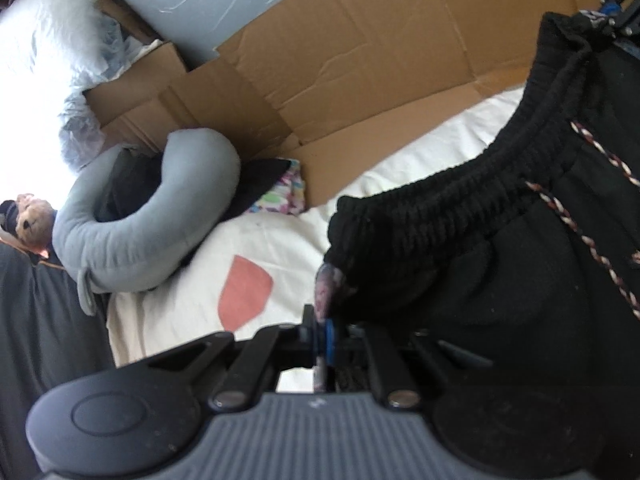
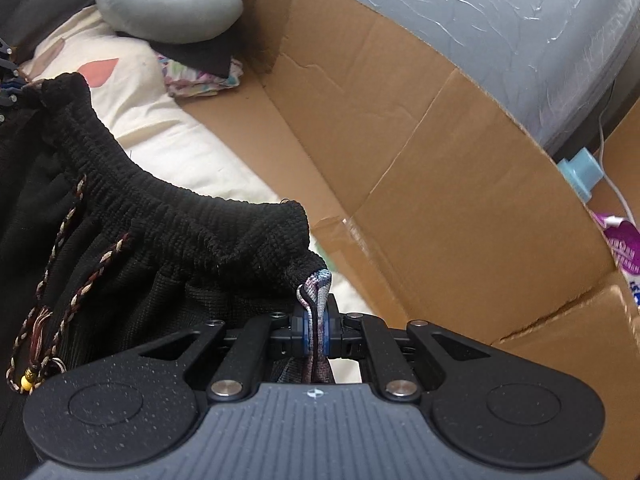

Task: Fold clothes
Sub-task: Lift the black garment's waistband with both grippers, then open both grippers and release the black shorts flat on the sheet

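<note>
In the left wrist view, the left gripper (image 1: 325, 320) is seen clamped on one corner of the black knitted drawstring trousers (image 1: 500, 248), a patterned lining pinched between closed fingers; the ribbed elastic waistband (image 1: 460, 184) is stretched away to the right, above the cream bedsheet (image 1: 280, 240). In the right wrist view, the right gripper (image 2: 316, 320) is likewise closed on the opposite waistband corner, the garment running leftward from it toward the other tool. The waistband's long axis is thus judged to span both grippers, neither nearer, the trousers hanging beside the brown cardboard box (image 2: 420, 152).
</note>
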`<state>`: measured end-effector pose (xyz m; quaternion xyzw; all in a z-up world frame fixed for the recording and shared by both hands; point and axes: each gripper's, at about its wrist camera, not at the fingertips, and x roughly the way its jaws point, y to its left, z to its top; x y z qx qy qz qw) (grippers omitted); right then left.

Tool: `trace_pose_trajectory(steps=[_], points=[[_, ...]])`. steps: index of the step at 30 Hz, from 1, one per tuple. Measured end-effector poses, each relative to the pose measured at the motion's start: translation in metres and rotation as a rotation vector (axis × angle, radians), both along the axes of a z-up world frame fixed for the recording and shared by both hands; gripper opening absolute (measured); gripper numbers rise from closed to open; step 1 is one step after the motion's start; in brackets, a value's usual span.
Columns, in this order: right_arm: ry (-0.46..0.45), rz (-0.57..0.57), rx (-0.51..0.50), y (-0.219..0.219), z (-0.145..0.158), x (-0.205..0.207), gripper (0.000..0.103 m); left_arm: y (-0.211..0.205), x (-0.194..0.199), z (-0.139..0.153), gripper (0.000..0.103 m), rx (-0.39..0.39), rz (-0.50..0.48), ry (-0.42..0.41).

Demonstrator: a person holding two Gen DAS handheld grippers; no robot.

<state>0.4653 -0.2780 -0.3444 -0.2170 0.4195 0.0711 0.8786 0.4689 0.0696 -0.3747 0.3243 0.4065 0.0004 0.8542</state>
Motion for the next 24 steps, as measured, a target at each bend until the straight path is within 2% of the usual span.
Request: trace_pose_trajectory(steps=[7,8,9,10,11,12,13,15,18,19,21,24], points=[[-0.010,-0.049,-0.031,0.000,-0.001,0.022,0.004,-0.009,0.020,-0.003,0.006,0.026,0.027,-0.034],[-0.002,-0.058,-0.022,-0.001,-0.003,0.025,0.005,-0.010,0.023,-0.006,0.013,0.020,0.037,-0.022],[0.017,-0.064,-0.006,-0.002,-0.006,0.029,0.007,-0.011,0.026,-0.009,0.025,0.016,0.048,-0.008],[0.027,-0.068,-0.004,-0.005,-0.009,0.028,0.020,-0.012,0.029,-0.016,0.033,0.031,0.070,0.023],[0.037,-0.072,-0.002,-0.007,-0.013,0.027,0.026,-0.013,0.031,-0.023,0.040,0.049,0.083,0.054],[0.047,-0.077,0.001,-0.010,-0.016,0.026,0.038,-0.014,0.029,-0.028,0.041,0.056,0.081,0.071],[0.057,-0.081,0.003,-0.012,-0.019,0.025,0.043,-0.015,0.026,-0.032,0.043,0.061,0.078,0.088],[0.078,-0.089,0.008,-0.017,-0.025,0.022,0.045,-0.015,0.019,-0.036,0.055,0.047,0.066,0.099],[0.106,-0.102,0.024,-0.025,-0.027,0.013,0.048,-0.012,0.008,-0.038,0.059,0.034,0.064,0.110],[0.116,-0.111,0.038,-0.029,-0.026,0.010,0.052,-0.011,0.006,-0.038,0.059,0.032,0.065,0.113],[0.126,-0.131,0.093,-0.038,-0.022,0.003,0.053,-0.011,0.000,-0.036,0.060,0.019,0.064,0.116],[0.120,-0.107,0.106,-0.043,-0.011,-0.012,0.053,-0.016,-0.008,-0.027,0.061,-0.006,0.044,0.117]])
